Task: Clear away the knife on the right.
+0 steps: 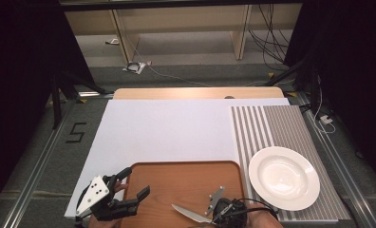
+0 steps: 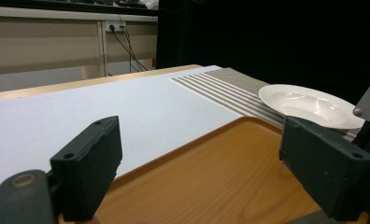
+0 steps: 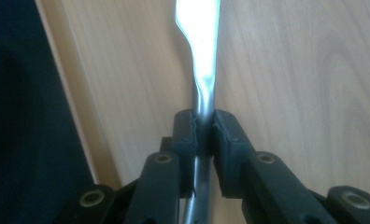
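High view first: we see the right gripper [image 1: 213,219] at the near edge of the table, its jaws pinched on the handle of a shiny metal table knife [image 1: 191,214] whose blade points left, over the near edge of the rectangular brown wooden tray [image 1: 186,183]. Right gripper view confirms it for us: the two black pads are pressed against the knife's [image 3: 202,70] narrow steel handle from both sides, with the blade running straight ahead above the tray's [image 3: 290,70] wood grain, close to one of its rims. Whether the blade touches the wood we cannot tell. We find the left gripper [image 1: 134,183] at the tray's near left corner, its fingers spread wide with nothing between them; in the left gripper view its jaws stand well apart above the tray surface. A round white deep plate [image 1: 284,177] sits on the grey striped placemat [image 1: 271,123] at the table's near right corner, just beside the tray's right edge
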The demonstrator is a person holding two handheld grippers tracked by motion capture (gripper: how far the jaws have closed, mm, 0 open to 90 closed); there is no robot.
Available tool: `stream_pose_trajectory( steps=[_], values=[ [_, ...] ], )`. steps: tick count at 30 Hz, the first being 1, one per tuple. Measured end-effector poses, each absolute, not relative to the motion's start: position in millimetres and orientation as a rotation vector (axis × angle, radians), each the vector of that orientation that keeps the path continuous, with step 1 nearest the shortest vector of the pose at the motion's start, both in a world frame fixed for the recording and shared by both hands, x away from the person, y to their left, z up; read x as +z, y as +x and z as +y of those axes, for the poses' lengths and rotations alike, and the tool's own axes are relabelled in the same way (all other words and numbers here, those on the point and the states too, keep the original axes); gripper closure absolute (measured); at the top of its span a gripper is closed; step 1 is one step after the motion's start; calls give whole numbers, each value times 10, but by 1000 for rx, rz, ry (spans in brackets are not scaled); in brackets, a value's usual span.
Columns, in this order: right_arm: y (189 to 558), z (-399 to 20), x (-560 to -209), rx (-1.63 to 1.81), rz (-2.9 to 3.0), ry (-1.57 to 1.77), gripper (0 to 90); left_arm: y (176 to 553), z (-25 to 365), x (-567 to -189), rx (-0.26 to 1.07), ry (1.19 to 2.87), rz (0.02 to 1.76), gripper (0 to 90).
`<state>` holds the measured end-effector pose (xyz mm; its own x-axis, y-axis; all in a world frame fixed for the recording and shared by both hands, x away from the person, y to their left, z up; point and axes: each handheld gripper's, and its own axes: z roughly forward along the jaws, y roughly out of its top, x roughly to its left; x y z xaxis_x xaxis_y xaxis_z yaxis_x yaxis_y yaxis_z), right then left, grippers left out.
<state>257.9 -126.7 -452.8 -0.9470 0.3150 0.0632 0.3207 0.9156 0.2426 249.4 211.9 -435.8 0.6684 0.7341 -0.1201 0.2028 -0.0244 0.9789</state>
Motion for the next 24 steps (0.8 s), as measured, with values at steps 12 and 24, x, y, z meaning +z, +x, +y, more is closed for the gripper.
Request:
stream_pose_trajectory(
  steps=[12,24],
  values=[
    [2527,-1240,-4415,-560,-3079,-492,521,2492,2121,-4356,508,1576,792,133],
    [2407,-1147,-4514,-634,-3125,-327,888,2489,2116,-4355,506,1573,791,133]
  ],
)
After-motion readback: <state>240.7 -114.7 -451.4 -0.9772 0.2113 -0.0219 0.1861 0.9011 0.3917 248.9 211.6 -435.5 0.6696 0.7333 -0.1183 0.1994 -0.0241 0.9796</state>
